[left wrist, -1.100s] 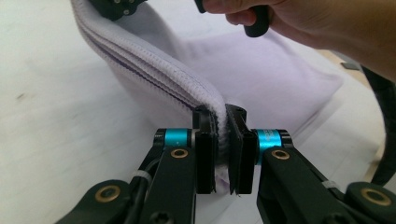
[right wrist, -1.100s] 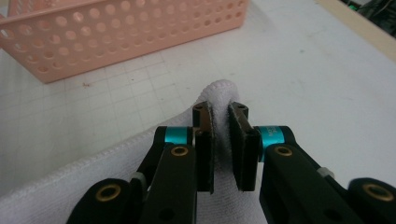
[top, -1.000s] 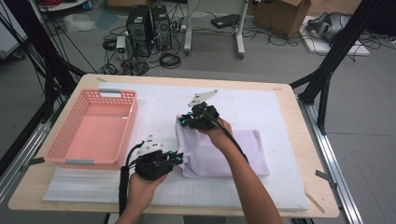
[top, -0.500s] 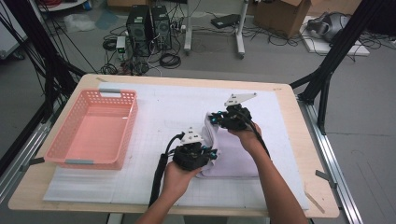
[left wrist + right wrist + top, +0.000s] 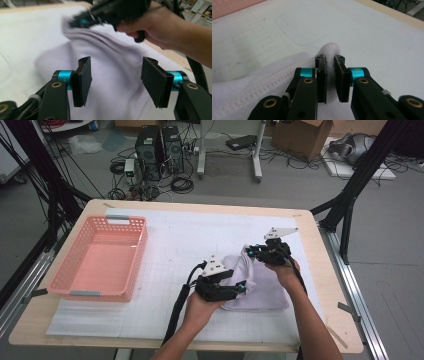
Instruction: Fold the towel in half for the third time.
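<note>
Near table's right edge (image 5: 320, 265), right gripper (image 5: 251, 251) pinches cloth (image 5: 260, 292) hem (left gripper's (image 5: 243, 286) jaws just opened).

left gripper (image 5: 239, 287) jaws just opened off cloth (image 5: 260, 292)

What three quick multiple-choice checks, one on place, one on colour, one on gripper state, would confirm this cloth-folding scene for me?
1. Where does the basket stand relative to the white cloth?
A. To its left in the high view
B. To its right
C. On top of it

2. What colour is the basket?
A. Blue
B. Pink
C. Black

3. How does the right gripper stand?
A. Wide open over bare table
B. Lying inside the basket
C. Shut on a fold of the cloth

Answers:
1 A: the basket sits at the table's left, the cloth toward the right.
2 B: its mesh walls are pink.
3 C: the right gripper view shows cloth pinched between the pads, while the left gripper has just been opening, cloth beyond its jaws.
</note>
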`<action>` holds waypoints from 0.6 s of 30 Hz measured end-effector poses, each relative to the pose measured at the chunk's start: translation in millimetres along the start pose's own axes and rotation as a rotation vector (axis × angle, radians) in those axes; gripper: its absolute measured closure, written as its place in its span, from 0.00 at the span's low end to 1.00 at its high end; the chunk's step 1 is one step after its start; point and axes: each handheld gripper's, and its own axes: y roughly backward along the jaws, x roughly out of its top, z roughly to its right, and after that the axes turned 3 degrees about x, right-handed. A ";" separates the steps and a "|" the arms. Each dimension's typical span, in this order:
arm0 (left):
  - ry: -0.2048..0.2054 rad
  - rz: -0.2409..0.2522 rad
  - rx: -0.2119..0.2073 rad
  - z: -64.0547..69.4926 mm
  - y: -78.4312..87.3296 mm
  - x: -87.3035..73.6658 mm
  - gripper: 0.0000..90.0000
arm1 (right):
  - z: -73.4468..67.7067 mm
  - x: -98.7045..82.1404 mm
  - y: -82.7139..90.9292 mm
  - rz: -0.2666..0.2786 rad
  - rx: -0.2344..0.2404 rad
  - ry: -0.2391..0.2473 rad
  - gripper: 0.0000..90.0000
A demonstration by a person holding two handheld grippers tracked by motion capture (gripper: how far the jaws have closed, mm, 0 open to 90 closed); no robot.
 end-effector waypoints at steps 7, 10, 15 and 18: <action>-0.016 -0.009 0.070 -23.3 21.4 -17.6 0.44 | 11.3 -19.7 16.2 -0.018 -0.050 -0.007 0.91; -0.013 -0.005 0.081 -31.1 28.7 -25.9 0.44 | 12.6 -23.5 22.8 -0.026 -0.072 -0.008 0.90; 0.001 -0.005 0.082 -42.4 36.5 -34.7 0.43 | 11.3 -33.0 35.0 -0.025 -0.152 -0.040 0.75; 0.002 -0.004 0.069 -47.4 41.5 -39.1 0.44 | 13.5 -43.0 52.7 0.005 -0.203 -0.135 0.65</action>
